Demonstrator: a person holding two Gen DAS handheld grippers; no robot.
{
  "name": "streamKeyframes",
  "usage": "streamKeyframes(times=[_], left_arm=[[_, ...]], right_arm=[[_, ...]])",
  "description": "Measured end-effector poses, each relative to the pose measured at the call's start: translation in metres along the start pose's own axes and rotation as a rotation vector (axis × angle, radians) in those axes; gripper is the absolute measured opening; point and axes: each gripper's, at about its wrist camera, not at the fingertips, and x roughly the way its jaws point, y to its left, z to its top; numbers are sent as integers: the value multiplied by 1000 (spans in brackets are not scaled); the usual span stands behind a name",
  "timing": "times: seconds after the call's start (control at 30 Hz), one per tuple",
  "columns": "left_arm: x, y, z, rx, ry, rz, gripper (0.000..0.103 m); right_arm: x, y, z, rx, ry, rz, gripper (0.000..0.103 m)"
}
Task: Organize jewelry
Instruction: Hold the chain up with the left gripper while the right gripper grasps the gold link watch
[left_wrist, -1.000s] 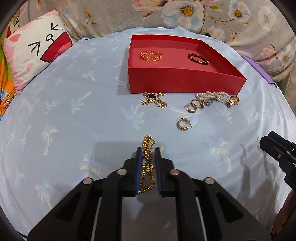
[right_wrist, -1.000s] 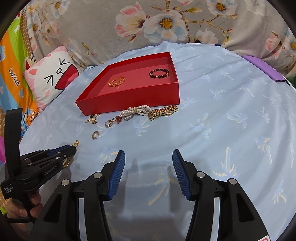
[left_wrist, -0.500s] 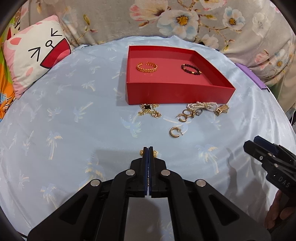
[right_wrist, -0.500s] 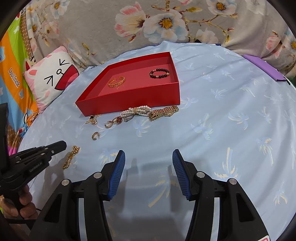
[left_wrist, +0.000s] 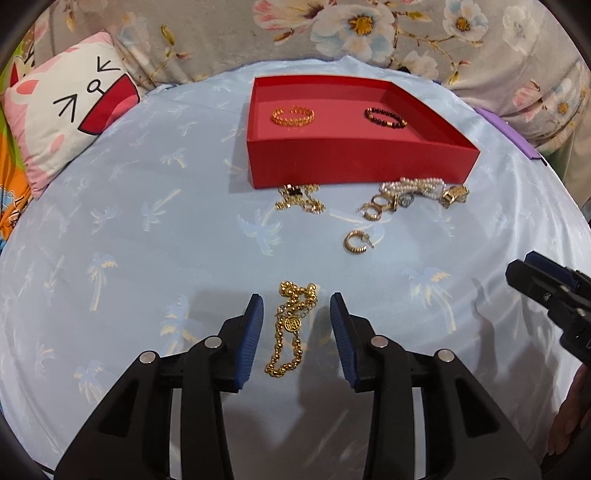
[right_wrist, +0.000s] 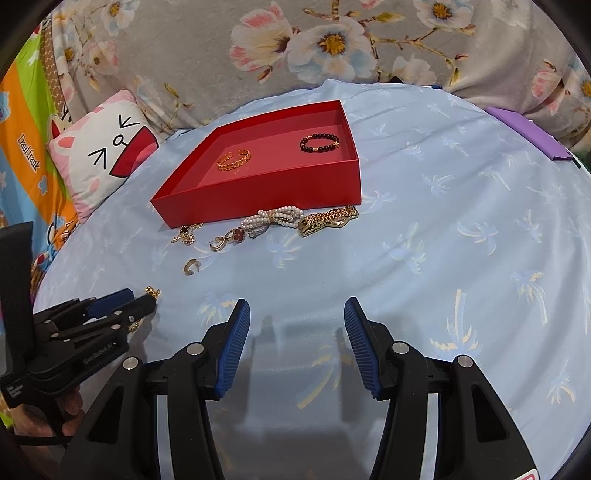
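A gold chain bracelet with a round charm (left_wrist: 291, 328) lies on the blue cloth between the fingers of my open left gripper (left_wrist: 296, 306); the pads do not touch it. A red tray (left_wrist: 354, 162) (right_wrist: 258, 201) holds a gold bangle (left_wrist: 293, 116) and a dark bead bracelet (left_wrist: 384, 118). In front of the tray lie a gold necklace (left_wrist: 299, 199), hoop earrings (left_wrist: 356, 242), rings, a pearl bracelet (right_wrist: 273, 218) and a gold watch band (right_wrist: 327, 219). My right gripper (right_wrist: 297, 314) is open and empty over bare cloth.
A cat-face pillow (left_wrist: 62, 118) sits at the back left. A floral blanket (right_wrist: 332, 40) runs along the back. A purple flat item (right_wrist: 528, 133) lies at the back right. The right gripper shows at the right edge of the left wrist view (left_wrist: 550, 291).
My left gripper was shut above the gold chain half a second ago; now it is open, with the chain lying flat on the cloth between its fingers. The right gripper has not moved.
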Motion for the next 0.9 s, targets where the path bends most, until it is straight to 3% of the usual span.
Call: streamKeyframes(times=[0.03, 0.1, 0.17, 0.57, 0.9], left_arm=[[0, -1, -1, 6, -16, 10, 30], [1, -4, -2, 32, -28, 39, 12], [1, -2, -2, 28, -29, 36, 5], [-28, 4, 10, -10, -71, -40, 3], [-55, 7, 50, -41, -164, -71, 3]], right_arm=[[0, 0, 0, -1, 1, 0, 53], [0, 0, -3, -1, 3, 3, 53], [1, 1, -4, 1, 5, 4, 53], [2, -5, -2, 7, 1, 0, 53], [34, -23, 38, 68, 18, 46, 53]])
